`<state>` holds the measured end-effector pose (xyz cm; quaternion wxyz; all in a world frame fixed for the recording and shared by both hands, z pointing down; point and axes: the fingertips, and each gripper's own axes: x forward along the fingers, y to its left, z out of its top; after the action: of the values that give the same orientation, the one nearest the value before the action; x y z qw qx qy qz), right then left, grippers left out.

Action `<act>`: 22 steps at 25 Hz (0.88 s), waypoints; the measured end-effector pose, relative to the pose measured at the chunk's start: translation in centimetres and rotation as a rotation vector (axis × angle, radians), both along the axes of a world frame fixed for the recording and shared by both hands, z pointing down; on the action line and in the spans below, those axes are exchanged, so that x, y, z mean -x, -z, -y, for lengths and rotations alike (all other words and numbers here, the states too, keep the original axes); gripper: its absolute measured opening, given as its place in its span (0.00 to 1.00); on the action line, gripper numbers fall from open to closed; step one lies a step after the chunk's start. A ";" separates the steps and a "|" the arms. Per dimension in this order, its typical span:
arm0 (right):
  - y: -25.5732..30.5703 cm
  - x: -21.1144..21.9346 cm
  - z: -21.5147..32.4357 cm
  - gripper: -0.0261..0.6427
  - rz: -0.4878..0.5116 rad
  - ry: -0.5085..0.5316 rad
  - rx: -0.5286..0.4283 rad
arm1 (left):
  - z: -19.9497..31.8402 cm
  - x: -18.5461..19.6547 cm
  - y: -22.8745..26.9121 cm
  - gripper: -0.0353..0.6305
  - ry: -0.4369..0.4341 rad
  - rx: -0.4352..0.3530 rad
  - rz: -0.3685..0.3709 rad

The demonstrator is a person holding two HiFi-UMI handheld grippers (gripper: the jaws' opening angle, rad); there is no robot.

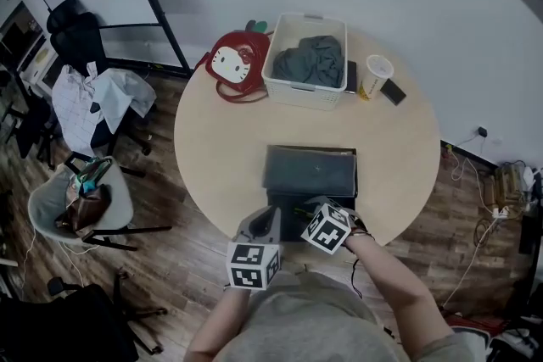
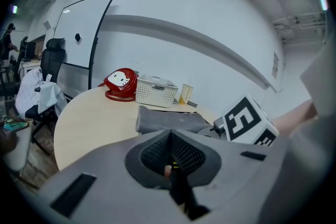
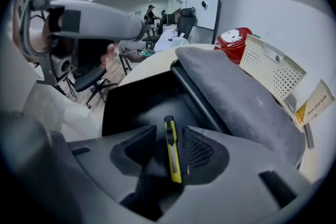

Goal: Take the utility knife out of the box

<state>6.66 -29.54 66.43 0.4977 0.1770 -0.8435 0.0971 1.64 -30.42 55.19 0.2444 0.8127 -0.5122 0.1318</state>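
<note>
A dark box (image 1: 310, 172) lies open near the front edge of the round table (image 1: 216, 148), its grey padded lid (image 3: 236, 97) folded back. The yellow utility knife (image 3: 172, 149) lies in the black inside of the box (image 3: 139, 105). My right gripper (image 3: 167, 147) points steeply down into the box. Its jaws stand wide apart on either side of the knife, which lies close to the right pad without being pressed. In the head view the knife is a small yellow-green sliver (image 1: 300, 209) under the right gripper (image 1: 310, 209). My left gripper (image 1: 265, 222) hovers just left of it, shut and empty.
At the back of the table stand a white basket (image 1: 305, 85) of grey cloth, a red cat-face bag (image 1: 236, 64), a paper cup (image 1: 374, 76) and a phone (image 1: 393, 91). Chairs with clothes and bags (image 1: 85, 199) stand on the floor at left.
</note>
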 end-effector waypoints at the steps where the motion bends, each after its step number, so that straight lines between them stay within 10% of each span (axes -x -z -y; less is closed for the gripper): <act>1: -0.5 0.0 -0.1 0.24 -0.022 0.015 0.009 | 0.1 0.1 0.0 0.06 -0.001 0.001 -0.002; 22: -0.9 -0.5 0.5 0.12 -0.069 0.006 -0.069 | 0.5 0.7 0.4 0.06 0.023 -0.014 -0.009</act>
<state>7.16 -30.06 67.32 0.5204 0.1947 -0.8293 0.0600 0.95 -30.91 54.82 0.2425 0.8091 -0.5214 0.1215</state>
